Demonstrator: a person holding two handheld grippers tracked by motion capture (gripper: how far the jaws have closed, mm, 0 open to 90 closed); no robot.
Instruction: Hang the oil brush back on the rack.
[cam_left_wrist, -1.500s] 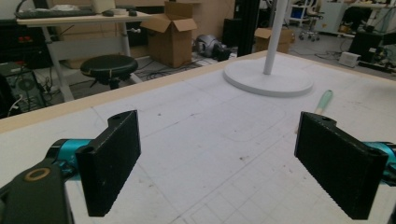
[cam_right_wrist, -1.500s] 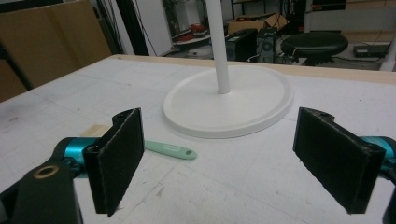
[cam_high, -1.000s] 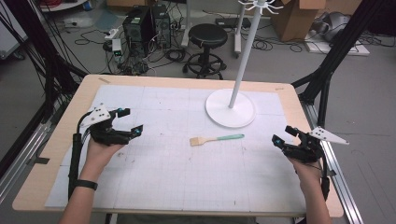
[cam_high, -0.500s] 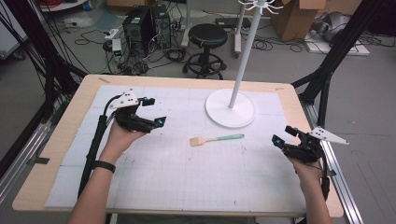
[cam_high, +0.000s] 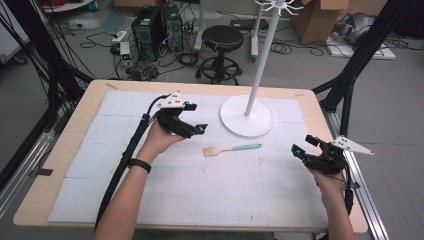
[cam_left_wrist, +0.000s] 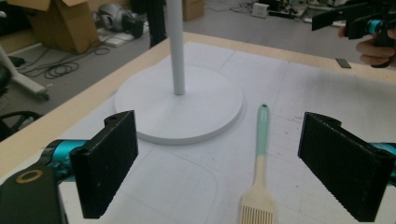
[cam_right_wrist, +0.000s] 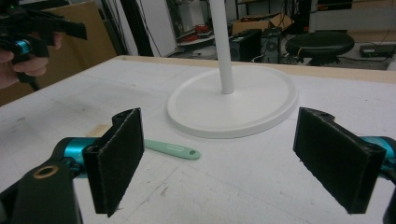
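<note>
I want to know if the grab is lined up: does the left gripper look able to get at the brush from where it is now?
Probably yes. The left gripper is open, the brush lies flat between its jaws' line of sight, and nothing lies between them.

high view: above the person's side, looking forward and down over the whole counter (cam_high: 60, 150) | left gripper view: low, close, facing stand (cam_left_wrist: 177, 100) and brush (cam_left_wrist: 259, 177) | right gripper view: low, close, opposite side | shared: stand (cam_right_wrist: 233, 100), brush (cam_right_wrist: 173, 149)

One brush (cam_high: 231, 148), one stand (cam_high: 247, 116), two grippers.
</note>
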